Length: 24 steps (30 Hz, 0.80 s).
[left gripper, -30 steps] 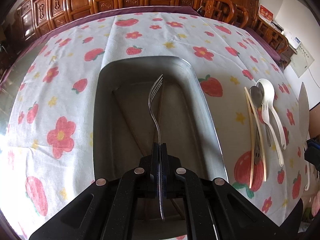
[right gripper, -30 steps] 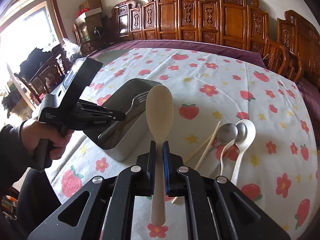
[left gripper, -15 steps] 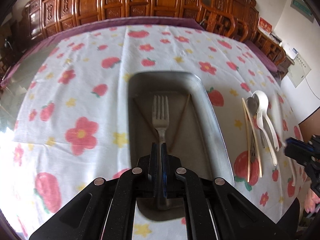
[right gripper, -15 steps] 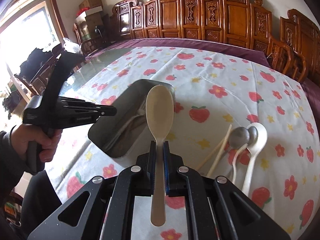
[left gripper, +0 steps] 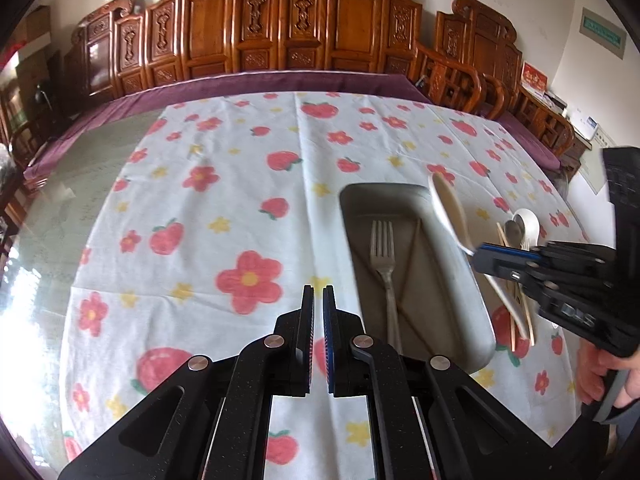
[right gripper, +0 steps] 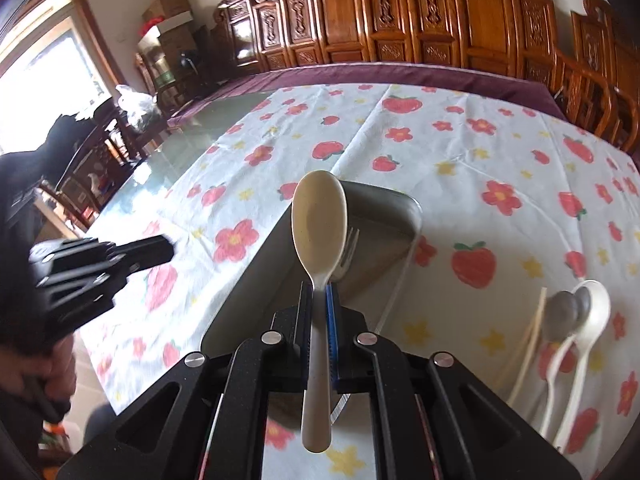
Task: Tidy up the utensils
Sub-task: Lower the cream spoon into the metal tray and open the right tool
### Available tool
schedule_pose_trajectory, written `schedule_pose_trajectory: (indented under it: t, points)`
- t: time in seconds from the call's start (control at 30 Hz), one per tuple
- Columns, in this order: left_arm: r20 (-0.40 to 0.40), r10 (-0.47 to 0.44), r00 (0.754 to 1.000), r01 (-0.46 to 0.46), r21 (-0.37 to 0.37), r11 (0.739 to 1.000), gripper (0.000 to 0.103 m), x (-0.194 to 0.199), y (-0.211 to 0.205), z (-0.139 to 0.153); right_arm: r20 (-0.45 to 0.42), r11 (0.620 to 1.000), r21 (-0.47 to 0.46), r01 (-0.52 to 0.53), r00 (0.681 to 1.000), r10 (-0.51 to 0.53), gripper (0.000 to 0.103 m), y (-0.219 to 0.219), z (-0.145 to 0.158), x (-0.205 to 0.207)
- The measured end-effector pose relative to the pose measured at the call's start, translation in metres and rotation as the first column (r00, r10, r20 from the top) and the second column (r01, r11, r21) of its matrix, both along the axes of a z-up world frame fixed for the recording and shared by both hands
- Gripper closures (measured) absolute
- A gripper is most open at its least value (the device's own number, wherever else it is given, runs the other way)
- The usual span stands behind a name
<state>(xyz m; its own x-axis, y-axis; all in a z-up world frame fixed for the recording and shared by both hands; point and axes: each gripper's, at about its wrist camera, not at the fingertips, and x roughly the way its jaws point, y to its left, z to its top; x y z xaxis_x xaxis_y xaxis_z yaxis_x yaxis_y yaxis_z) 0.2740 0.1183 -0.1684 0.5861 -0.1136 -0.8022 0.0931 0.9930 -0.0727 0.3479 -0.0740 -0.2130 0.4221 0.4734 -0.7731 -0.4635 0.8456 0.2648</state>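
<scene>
A metal tray lies on the flowered tablecloth, with a silver fork flat inside it. My left gripper is empty, its jaws a narrow gap apart, over the cloth left of the tray. My right gripper is shut on a cream spoon and holds it above the tray. The spoon and right gripper also show in the left wrist view. The left gripper shows at the left of the right wrist view.
Right of the tray lie chopsticks, a grey metal spoon, a white spoon and a white fork. Carved wooden chairs ring the far table edge. Bare glass tabletop lies at the left.
My left gripper let go of the fork, which now lies in the tray, and moved left off the tray. My right gripper carried the cream spoon over the tray.
</scene>
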Motion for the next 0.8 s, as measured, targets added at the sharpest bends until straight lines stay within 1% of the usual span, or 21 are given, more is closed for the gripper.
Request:
schedule_pose_trajectory:
  t: [0.13, 0.23, 0.43, 0.57, 0.67, 0.8]
  points:
    - [0.012, 0.012, 1.000, -0.012, -0.007, 1.000, 0.100, -0.004, 0.011, 0.005, -0.035, 1.000, -0.001, 0.028, 0.999, -0.028, 0.095, 0.016, -0.011, 0.013]
    - [0.019, 0.012, 1.000, -0.012, 0.001, 1.000, 0.100, -0.007, 0.015, 0.007, -0.052, 0.999, -0.006, 0.044, 0.998, -0.044, 0.095, 0.022, -0.020, 0.018]
    - [0.022, 0.011, 1.000, -0.011, -0.004, 1.000, 0.100, -0.009, 0.016, 0.009, -0.074, 0.997, 0.016, 0.073, 0.995, -0.071, 0.093, 0.022, -0.029, 0.023]
    - [0.027, 0.004, 1.000, -0.004, 0.003, 1.000, 0.100, -0.013, 0.014, 0.011, -0.079, 0.996, 0.030, 0.083, 0.994, -0.080, 0.093, 0.017, -0.029, 0.025]
    - [0.031, 0.000, 1.000, 0.000, 0.010, 1.000, 0.099, -0.016, 0.009, 0.013, -0.061, 0.997, 0.036, 0.072, 0.996, -0.070, 0.093, 0.013, -0.026, 0.021]
    - [0.037, -0.012, 0.999, 0.011, 0.012, 1.000, 0.093, -0.021, -0.001, 0.016, -0.027, 0.997, 0.048, 0.067, 0.997, -0.066, 0.093, -0.002, -0.015, 0.009]
